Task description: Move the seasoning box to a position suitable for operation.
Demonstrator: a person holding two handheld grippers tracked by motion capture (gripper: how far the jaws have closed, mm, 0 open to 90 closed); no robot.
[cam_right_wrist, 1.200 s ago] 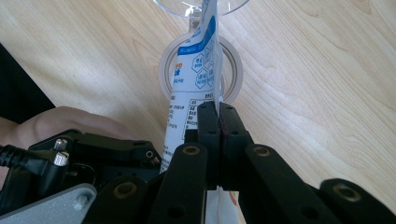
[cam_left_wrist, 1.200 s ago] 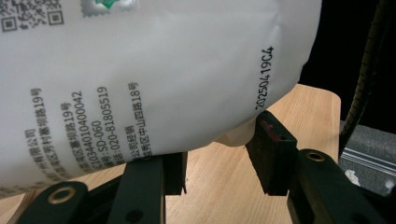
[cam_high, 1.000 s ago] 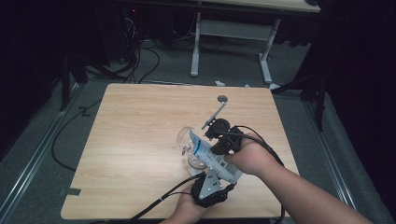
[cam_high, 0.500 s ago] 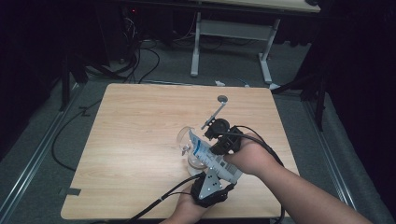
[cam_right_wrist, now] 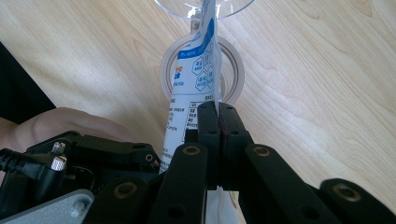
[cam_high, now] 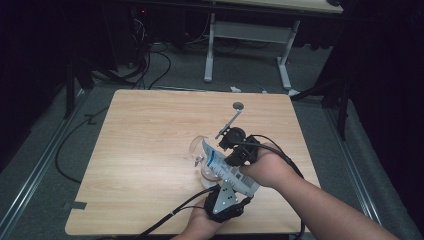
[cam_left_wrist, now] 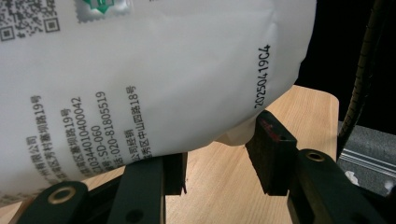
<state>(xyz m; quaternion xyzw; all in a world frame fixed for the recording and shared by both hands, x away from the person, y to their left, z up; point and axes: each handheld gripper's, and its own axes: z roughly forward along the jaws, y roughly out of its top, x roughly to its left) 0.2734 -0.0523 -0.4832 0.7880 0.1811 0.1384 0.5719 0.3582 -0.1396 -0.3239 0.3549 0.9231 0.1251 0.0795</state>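
1. A person at a wooden table (cam_high: 150, 150) works a white and blue pouch (cam_high: 225, 167) with a gripper in each hand, seen from the high view.
2. The right gripper (cam_right_wrist: 218, 109) has its jaws pressed together on the pouch's edge; in the right gripper view the pouch rises straight ahead of the tips toward a clear glass (cam_right_wrist: 205, 7).
3. Below the pouch in that view, just beyond the tips, a white ring (cam_right_wrist: 233, 60) lies flat on the wood.
4. The left gripper (cam_left_wrist: 219, 158) stands with its jaws spread; in the left gripper view the pouch's bulging white bottom (cam_left_wrist: 154, 70) hangs just above and between the pads, and whether the pads press it cannot be told.
5. In the high view the left gripper (cam_high: 226, 199) sits just under the pouch's lower end, and the right gripper (cam_high: 240, 150) is beside the pouch's upper half.
6. Ahead of the right gripper, a small stand with a round top (cam_high: 238, 106) rises from the table.
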